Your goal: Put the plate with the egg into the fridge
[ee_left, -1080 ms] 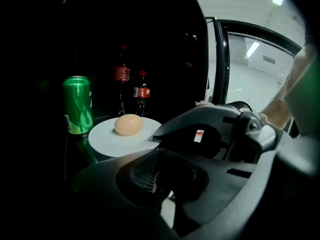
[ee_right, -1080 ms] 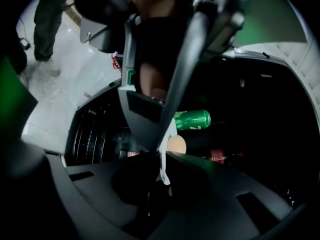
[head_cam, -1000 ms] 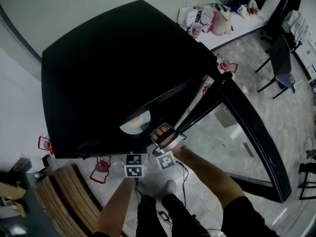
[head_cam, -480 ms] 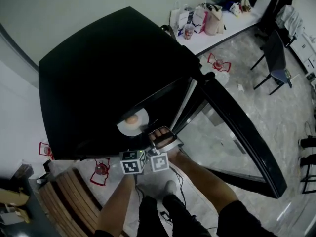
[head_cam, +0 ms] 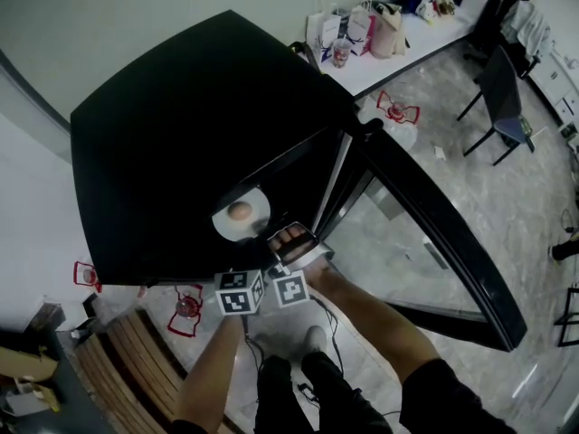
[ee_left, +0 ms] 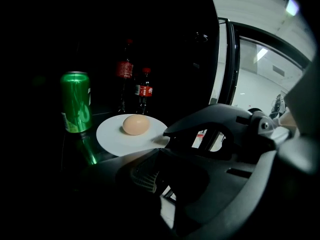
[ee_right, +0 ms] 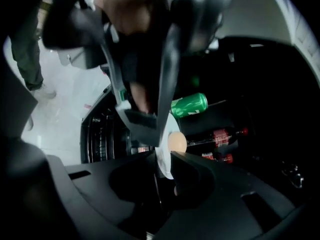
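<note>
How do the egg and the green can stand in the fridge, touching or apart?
Apart. The left gripper view shows a strip of bare white plate between the egg and the green can to its left.

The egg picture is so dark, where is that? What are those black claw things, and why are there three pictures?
A person holds a grabbing tool in each hand. One picture comes from a camera on the person's head. It looks down at the black fridge with its door open. The other two come from cameras riding on the tools, so you see the claws up close.

The dark picture looks into the fridge from the left gripper. Its claws are open and hold nothing. Inside are a white plate with an egg, a green can and two bottles with red labels.

The right gripper has the plate's edge between its claws. They are opening, so it seems to be letting go.
</note>
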The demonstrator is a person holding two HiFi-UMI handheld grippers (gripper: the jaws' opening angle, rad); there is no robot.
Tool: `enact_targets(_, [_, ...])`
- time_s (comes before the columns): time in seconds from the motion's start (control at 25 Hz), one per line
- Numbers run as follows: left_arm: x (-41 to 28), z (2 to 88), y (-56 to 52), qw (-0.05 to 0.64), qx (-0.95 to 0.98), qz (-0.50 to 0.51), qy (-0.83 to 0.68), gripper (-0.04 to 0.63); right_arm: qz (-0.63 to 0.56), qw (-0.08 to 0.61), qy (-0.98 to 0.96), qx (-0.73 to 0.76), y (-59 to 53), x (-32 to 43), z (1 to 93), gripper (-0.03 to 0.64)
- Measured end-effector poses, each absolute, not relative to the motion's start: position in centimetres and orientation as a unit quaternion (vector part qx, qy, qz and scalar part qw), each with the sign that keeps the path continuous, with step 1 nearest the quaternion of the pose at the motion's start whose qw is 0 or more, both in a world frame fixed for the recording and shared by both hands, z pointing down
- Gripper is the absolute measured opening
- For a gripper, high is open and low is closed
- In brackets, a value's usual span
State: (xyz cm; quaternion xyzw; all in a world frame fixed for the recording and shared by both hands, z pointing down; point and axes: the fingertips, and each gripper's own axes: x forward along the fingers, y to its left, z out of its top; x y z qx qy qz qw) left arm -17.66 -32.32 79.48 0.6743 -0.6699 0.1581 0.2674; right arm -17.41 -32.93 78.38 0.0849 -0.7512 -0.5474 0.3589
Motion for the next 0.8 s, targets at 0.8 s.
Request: enact_targets(0.8, [-4.8,57.9,-25.6,0.123,0.818,0.099,-0.554,0.009,-0.053,0.078,-0.934,0.344,-24.6,1.6,53.8,0.062])
